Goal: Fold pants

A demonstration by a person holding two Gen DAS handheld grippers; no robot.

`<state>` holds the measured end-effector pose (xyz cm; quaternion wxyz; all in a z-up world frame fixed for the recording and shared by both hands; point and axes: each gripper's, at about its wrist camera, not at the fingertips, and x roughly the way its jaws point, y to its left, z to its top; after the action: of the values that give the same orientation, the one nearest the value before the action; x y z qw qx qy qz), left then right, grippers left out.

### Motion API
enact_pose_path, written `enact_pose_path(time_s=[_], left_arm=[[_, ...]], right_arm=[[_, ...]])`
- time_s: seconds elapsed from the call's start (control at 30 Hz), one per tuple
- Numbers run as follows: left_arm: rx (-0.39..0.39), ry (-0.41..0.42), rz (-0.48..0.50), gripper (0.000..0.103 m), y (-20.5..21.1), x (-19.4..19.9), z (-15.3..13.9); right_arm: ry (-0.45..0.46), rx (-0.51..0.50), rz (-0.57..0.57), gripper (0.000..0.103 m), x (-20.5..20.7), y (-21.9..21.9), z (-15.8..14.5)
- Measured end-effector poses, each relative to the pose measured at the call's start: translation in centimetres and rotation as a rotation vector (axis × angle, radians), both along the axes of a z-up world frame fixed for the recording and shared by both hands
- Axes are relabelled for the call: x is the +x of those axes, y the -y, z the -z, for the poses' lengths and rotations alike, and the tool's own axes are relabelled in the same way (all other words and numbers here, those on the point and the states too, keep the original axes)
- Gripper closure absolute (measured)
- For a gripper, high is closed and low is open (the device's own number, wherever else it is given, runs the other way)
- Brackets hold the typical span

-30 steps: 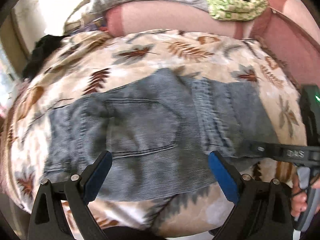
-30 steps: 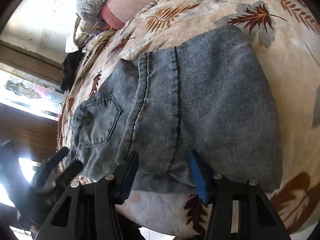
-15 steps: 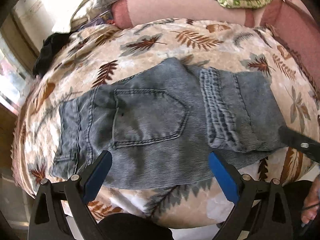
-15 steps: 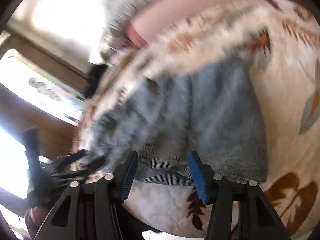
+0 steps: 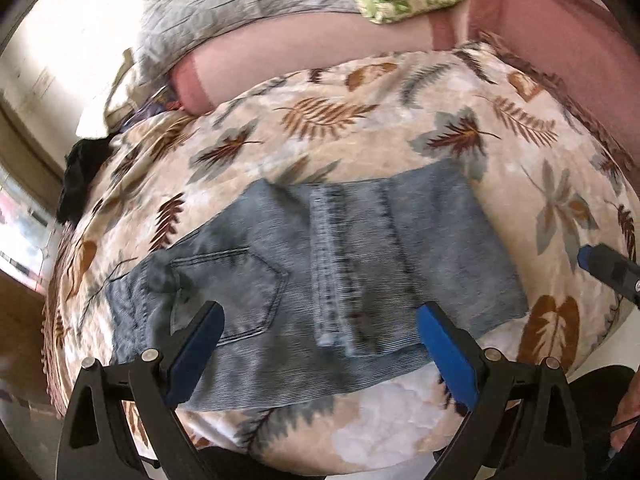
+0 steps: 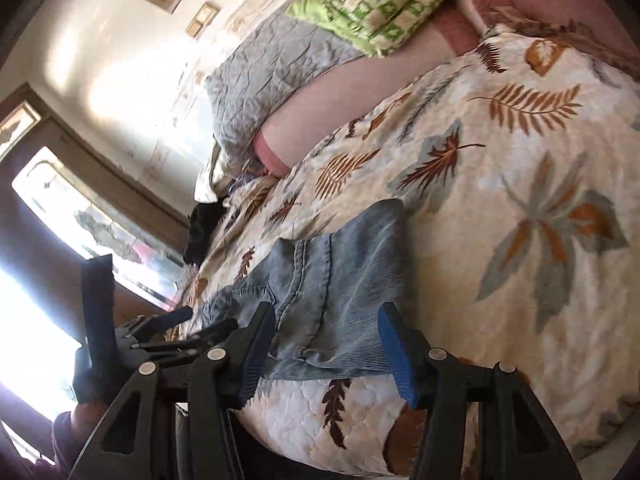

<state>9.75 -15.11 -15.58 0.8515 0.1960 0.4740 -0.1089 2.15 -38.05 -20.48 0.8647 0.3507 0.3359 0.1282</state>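
Denim pants, folded into a compact rectangle, lie flat on the leaf-print bedspread near the bed's front edge. Both of the 2 grippers hang above that edge, clear of the cloth. The left gripper gapes wide and empty; the right gripper stands about half open, gripping nothing.

Faded blue-grey pants lie on a cream bedspread patterned with brown and grey leaves.
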Motion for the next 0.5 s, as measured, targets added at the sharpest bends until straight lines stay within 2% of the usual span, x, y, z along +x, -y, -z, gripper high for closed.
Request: enact_pose_path(time_s=[0.13, 0.27, 0.5], left_arm=[[0.016, 0.002, 0.024, 0.006, 1.2, 0.0, 0.1], [0.013, 0.013, 0.009, 0.006, 0.6, 0.5, -0.2], [-0.033, 0.035, -0.095, 0.006, -5.4, 1.7, -1.3]], right_arm=[[0.009, 0.046, -0.003, 0.046, 0.1, 0.5, 0.1], [-0.005, 0.037, -0.032, 0.046, 0.9, -0.6, 0.2], [-0.019, -0.031, -0.087, 0.046, 2.3, -3.6, 0.2]])
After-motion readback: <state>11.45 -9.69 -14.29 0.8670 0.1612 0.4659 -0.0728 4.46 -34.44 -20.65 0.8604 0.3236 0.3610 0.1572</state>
